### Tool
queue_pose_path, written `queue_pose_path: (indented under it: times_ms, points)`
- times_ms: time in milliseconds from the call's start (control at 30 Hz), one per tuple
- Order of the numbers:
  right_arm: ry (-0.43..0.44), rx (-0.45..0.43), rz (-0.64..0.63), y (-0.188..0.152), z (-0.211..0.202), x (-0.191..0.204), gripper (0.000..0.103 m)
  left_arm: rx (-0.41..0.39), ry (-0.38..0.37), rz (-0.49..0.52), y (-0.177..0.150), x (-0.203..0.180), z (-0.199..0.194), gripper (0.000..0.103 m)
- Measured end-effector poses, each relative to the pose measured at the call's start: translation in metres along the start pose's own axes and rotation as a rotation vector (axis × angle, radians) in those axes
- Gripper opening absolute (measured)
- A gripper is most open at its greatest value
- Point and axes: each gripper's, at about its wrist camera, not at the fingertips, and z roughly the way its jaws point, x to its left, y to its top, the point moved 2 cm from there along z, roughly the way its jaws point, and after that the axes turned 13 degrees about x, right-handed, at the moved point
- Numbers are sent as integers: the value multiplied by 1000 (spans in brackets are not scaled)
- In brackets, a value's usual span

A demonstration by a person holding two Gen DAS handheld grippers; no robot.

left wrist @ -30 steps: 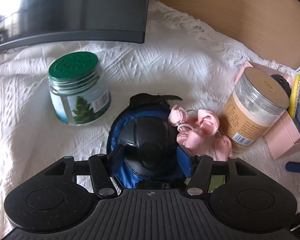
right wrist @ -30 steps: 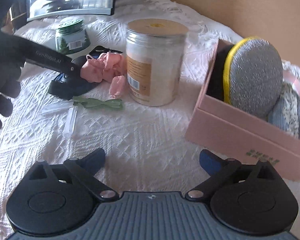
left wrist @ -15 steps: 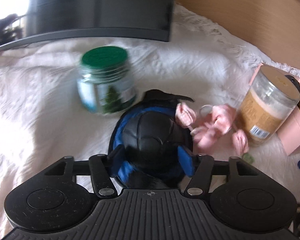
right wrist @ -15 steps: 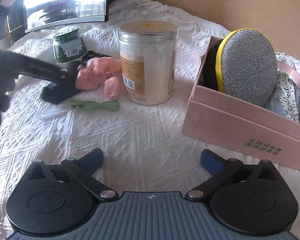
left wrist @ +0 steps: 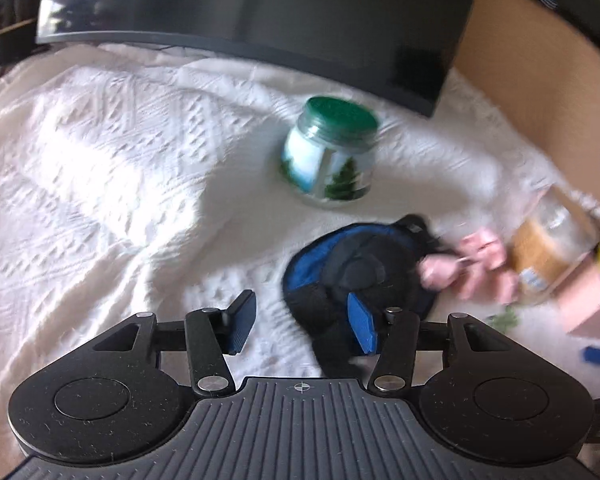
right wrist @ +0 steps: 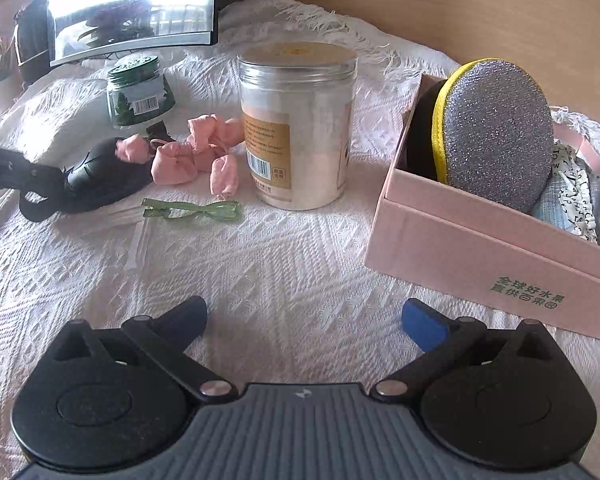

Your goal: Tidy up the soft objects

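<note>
A black and blue padded soft object lies on the white knitted cloth; it also shows in the right wrist view. My left gripper is open, its right finger over the object's near edge, its left finger over bare cloth. A pink fabric piece lies beside the object, blurred in the left wrist view. My right gripper is open and empty above the cloth. A pink box at right holds a glittery grey pad with yellow trim and patterned cloth.
A tall clear jar with a tan lid stands between the pink fabric and the box. A green-lidded glass jar stands behind the black object. A green ribbon and clear plastic strips lie in front. A dark monitor stands at the back.
My left gripper has opened off the black and blue object and swung left, so the object now sits to its right. The right gripper has moved slightly and stays open.
</note>
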Motion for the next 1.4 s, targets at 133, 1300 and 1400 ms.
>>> queue_pose_path:
  times_ms: [133, 1300, 1400]
  points:
    - [1, 22, 0, -1, -2, 1, 103, 14, -186, 93, -2, -21, -6, 55]
    - [-9, 59, -88, 10, -9, 12, 103, 79, 16, 307, 31, -49, 60, 78]
    - [8, 0, -69, 21, -25, 15, 103, 53, 9, 250, 22, -40, 45, 78]
